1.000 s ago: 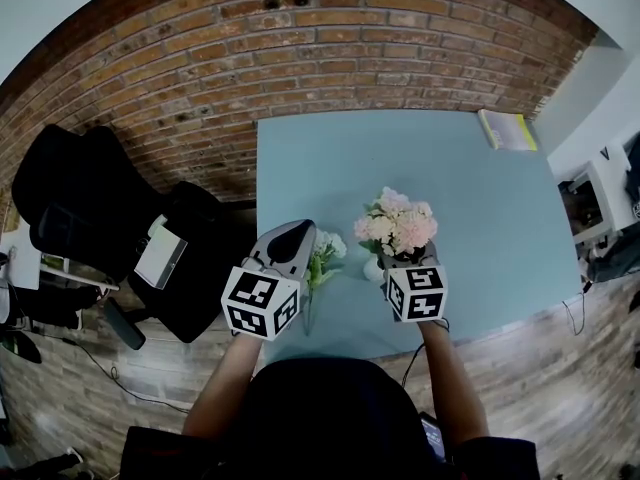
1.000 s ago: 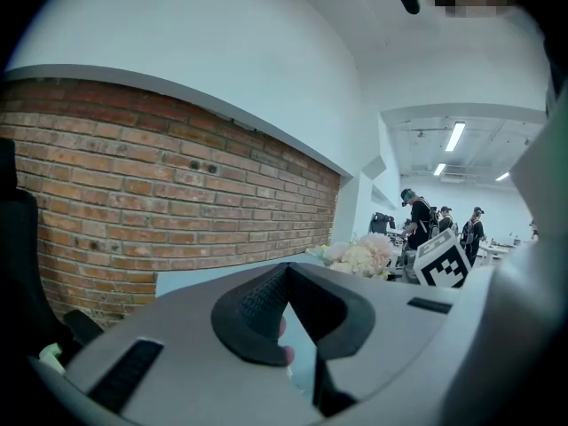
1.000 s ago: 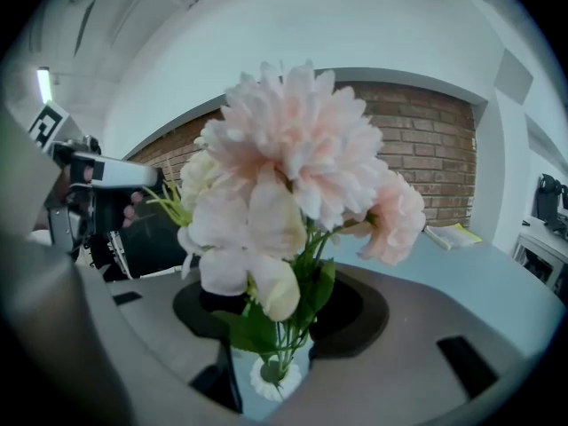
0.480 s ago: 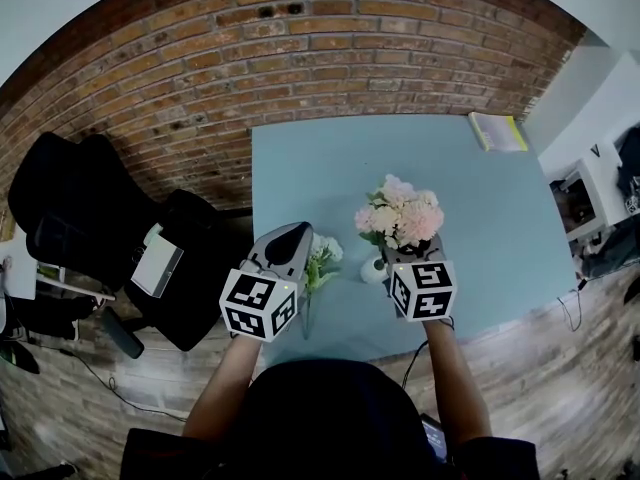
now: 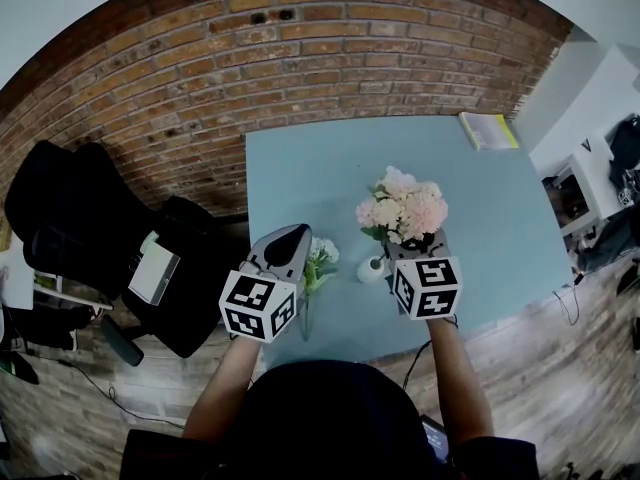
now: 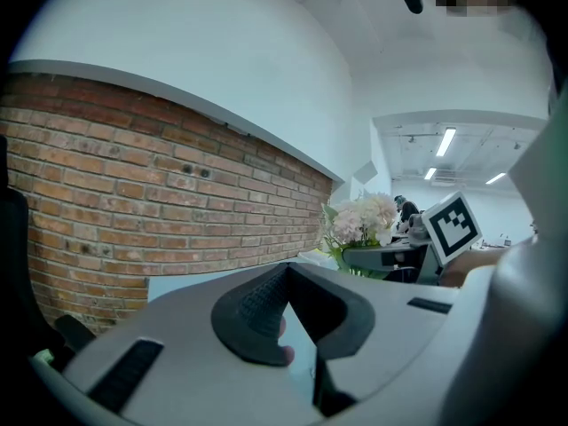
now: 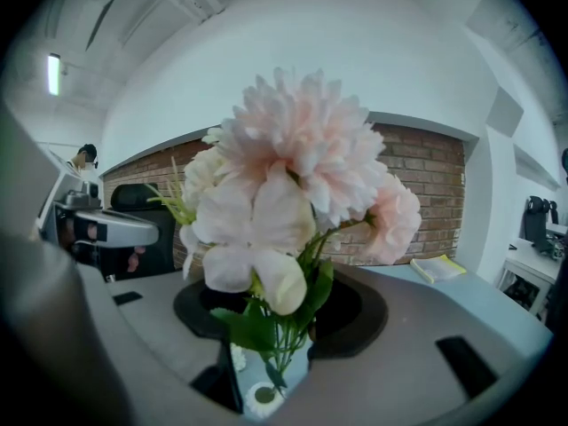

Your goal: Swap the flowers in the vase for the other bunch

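Observation:
My right gripper (image 5: 413, 244) is shut on the stems of the pink bunch (image 5: 404, 206), holding it upright above the small white vase (image 5: 371, 268). In the right gripper view the green stems (image 7: 282, 343) run down between the jaws, and the vase mouth (image 7: 263, 397) shows just below them. The white-and-green bunch (image 5: 320, 260) lies on the light blue table (image 5: 320, 168) beside the vase. My left gripper (image 5: 289, 240) hovers over that bunch, jaws shut (image 6: 288, 275) with no flowers between them. From the left gripper view the pink bunch (image 6: 362, 220) stands to the right.
A yellow-edged book (image 5: 488, 130) lies at the table's far right corner. Black office chairs (image 5: 90, 208) stand left of the table, against the brick wall (image 5: 300, 58). A desk with equipment (image 5: 590, 183) is at the right.
My right gripper has risen with the pink bunch, drawing its stems up out of the vase. The left gripper and the white bunch have stayed in place.

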Demonstrator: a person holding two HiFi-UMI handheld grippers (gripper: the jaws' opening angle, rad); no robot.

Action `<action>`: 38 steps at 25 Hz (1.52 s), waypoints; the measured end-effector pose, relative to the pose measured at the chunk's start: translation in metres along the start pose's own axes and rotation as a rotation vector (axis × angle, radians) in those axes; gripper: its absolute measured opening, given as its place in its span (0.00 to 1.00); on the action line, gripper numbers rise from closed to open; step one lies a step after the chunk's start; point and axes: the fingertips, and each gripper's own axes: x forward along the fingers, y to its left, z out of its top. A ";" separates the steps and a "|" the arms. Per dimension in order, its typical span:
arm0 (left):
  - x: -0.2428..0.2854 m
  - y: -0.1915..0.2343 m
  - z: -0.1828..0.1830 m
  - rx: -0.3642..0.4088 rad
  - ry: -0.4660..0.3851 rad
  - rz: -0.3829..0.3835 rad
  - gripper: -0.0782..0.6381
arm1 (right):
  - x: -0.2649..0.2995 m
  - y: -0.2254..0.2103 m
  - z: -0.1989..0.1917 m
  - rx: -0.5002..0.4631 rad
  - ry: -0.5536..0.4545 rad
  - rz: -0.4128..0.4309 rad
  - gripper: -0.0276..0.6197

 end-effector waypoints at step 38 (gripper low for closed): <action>0.033 -0.055 -0.024 0.008 0.068 -0.152 0.11 | -0.066 -0.074 -0.030 0.035 0.049 -0.201 0.35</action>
